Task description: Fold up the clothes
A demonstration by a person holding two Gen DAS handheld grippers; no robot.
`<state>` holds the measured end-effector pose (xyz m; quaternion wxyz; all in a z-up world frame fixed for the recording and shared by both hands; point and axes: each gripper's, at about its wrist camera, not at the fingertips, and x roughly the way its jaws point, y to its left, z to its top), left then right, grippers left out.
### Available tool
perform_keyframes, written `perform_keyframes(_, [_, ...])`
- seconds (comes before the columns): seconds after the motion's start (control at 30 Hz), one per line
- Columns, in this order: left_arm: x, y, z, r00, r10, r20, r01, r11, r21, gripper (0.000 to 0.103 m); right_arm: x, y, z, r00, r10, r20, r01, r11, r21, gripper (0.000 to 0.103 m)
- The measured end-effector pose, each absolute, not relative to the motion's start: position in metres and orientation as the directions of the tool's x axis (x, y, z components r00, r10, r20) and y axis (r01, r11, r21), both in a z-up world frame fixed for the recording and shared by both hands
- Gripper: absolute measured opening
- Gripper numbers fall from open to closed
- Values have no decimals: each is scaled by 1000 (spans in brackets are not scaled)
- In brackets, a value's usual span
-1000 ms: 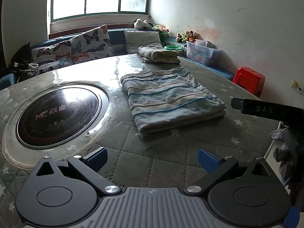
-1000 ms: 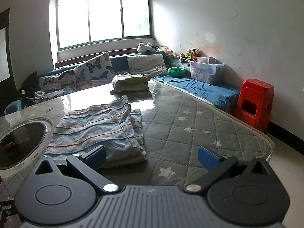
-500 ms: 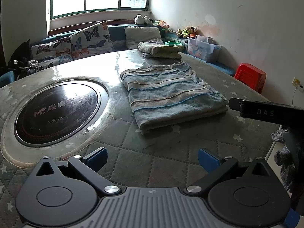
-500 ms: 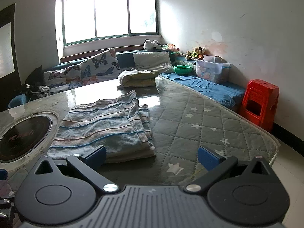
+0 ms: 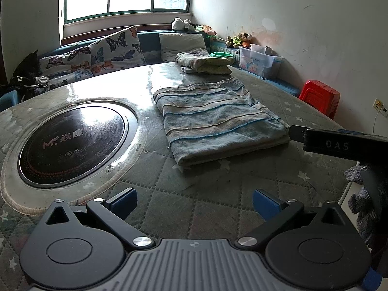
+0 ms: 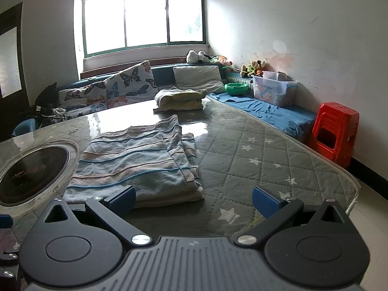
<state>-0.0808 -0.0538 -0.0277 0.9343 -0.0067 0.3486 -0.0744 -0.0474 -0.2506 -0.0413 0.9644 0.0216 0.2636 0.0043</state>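
A: Window-lit room, bench seating behind. Quilted counter (image 5: 218, 218) carries a round glass hob (image 5: 70, 143) and the striped garment (image 5: 218, 121), folded flat into a rectangle just right of the hob.

B: Claws?

A: Left claw (image 5: 195, 200) spread wide, nothing between the blue pads, hovering over bare quilt short of the garment's near edge. Right claw (image 6: 194, 198) equally spread and empty; its left pad sits over the garment's near corner in view, contact not certain.

B: Change over the last second?

A: Both views have pulled slightly back and up; the garment (image 6: 135, 165) reads a little farther off and shows more of its stacked layers on the right edge. Its shape has not altered.

B: Meaning?

A: Judgement: this piece looks finished, claws retreating after release. A second folded bundle (image 6: 180, 98) rests at the far end, so the next piece probably comes from off-counter.
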Motion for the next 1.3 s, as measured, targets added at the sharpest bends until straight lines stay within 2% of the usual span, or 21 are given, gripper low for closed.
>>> perform_keyframes(1.3, [-75, -54, -32, 728, -141, -671, 134, 989, -62, 103, -44, -241, -46, 849, 44, -526, -24, 999, 45, 103])
